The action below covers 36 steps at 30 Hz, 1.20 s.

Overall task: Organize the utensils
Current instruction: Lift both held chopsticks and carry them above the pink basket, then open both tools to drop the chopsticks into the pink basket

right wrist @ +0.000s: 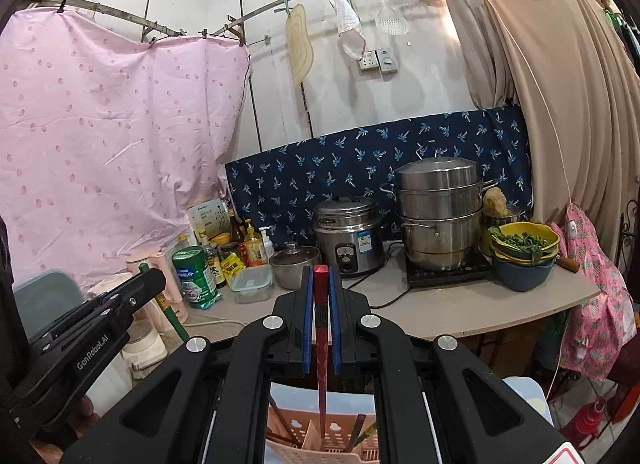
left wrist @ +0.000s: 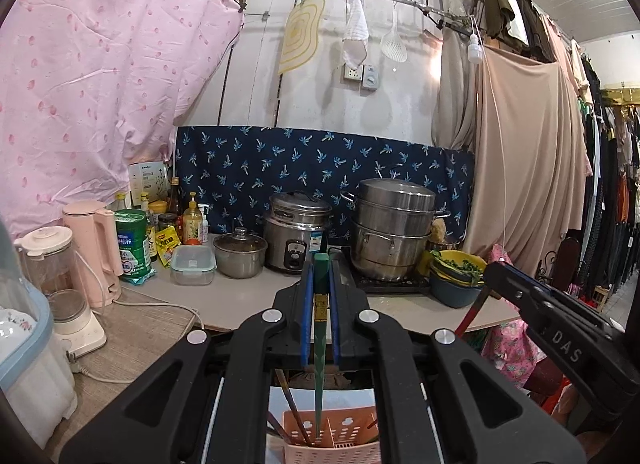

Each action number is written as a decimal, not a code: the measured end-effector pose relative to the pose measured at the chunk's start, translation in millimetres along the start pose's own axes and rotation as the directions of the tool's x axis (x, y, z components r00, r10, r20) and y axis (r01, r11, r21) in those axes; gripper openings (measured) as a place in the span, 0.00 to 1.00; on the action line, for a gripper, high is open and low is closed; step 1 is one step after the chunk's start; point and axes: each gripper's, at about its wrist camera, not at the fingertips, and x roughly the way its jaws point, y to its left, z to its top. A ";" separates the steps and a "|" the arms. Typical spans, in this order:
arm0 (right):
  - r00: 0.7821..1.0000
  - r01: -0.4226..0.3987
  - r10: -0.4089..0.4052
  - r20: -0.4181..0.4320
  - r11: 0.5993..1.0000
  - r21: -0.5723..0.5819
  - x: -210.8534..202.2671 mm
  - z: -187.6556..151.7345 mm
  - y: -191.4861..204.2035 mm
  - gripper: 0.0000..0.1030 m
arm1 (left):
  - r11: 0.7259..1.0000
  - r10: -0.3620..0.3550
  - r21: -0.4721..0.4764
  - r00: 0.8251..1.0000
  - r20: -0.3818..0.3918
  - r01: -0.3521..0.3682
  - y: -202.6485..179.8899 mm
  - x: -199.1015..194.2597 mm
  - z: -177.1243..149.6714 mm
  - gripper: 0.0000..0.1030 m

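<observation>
Left gripper [left wrist: 320, 284] clamps 1 green chopstick [left wrist: 319, 364]; right gripper [right wrist: 321, 292] clamps 1 red chopstick [right wrist: 321, 364]. Tips hang above near perforated pink plastic holder [left wrist: 336, 440]. Lower straight into 1 compartment, then release.

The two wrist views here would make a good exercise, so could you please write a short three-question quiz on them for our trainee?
1. True or false: the left gripper is shut on a red chopstick.
2. Multiple choice: what lies below the tip of the red chopstick held in the right gripper? A) the rice cooker B) the pink utensil basket C) the blue bowl
3. Fill in: the steamer pot stands to the ___ of the rice cooker in the left wrist view.

Key: 1 false, it holds the green chopstick; 2 B; 3 right.
</observation>
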 end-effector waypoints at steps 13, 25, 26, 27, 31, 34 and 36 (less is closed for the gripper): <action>0.983 0.037 -0.046 -0.175 0.998 -0.053 48.4 -83.8 -7.7 0.07 | 1.000 0.007 0.007 0.990 -0.141 -0.006 10.1 48.5 -69.0 0.10; 0.986 0.033 -0.035 -0.165 0.999 -0.017 2.0 -98.1 -13.3 0.19 | 1.000 0.015 0.007 0.990 -0.143 -0.014 7.2 7.7 -83.8 0.37; 0.985 0.030 -0.033 -0.167 0.999 -0.018 -4.3 -100.9 -12.7 0.19 | 1.000 0.012 0.006 0.990 -0.143 -0.011 6.9 3.2 -84.6 0.37; 0.985 0.029 -0.032 -0.169 0.999 -0.019 -10.5 -104.2 -12.0 0.20 | 1.000 0.013 0.006 0.990 -0.142 -0.012 6.8 -3.7 -86.4 0.37; 0.980 0.016 -0.021 -0.198 1.000 -0.024 -35.4 -122.3 -8.6 0.21 | 1.000 0.016 0.006 0.986 -0.165 -0.015 6.4 -26.2 -98.1 0.37; 0.972 0.005 -0.011 -0.234 1.000 -0.025 -52.8 -139.9 -5.1 0.23 | 0.999 0.027 0.025 0.980 -0.196 -0.023 5.3 -45.1 -114.3 0.37; 0.966 0.003 -0.010 -0.260 1.000 -0.028 -65.3 -154.2 -2.9 0.24 | 0.999 0.031 0.027 0.973 -0.229 -0.025 6.9 -58.1 -128.3 0.37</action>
